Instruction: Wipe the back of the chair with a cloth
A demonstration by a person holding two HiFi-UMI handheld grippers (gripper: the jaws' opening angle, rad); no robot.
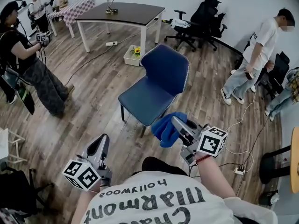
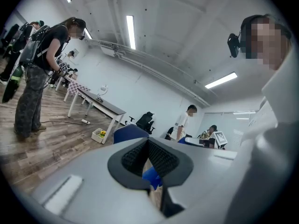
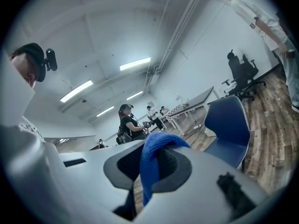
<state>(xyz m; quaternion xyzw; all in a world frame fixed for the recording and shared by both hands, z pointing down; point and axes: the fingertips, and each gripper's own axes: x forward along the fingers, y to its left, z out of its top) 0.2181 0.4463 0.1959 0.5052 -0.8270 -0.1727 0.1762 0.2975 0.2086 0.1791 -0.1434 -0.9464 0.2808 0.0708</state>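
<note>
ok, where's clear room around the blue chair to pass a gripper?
Free: the chair seat is bare; open wood floor left of it in the head view, up to the person in black, and right of it toward the person in white. Crowded behind the backrest: flower box, table legs, power strip.

The cloth [image 1: 164,129], at lower centre of the head view, hides part of the front edge of the chair [image 1: 159,80], and the right gripper [image 1: 175,122] covers part of the cloth. Most of the chair's legs are out of sight under the seat. At the right edge a person [image 1: 285,97] is cut off, with only an arm and legs showing.

In the left gripper [image 2: 147,143] view, only the top of the chair back clears the gripper body. A scrap of cloth shows through the narrow slit below the pads. In the right gripper view, the cloth's lower end drops out of sight between the pads.
</note>
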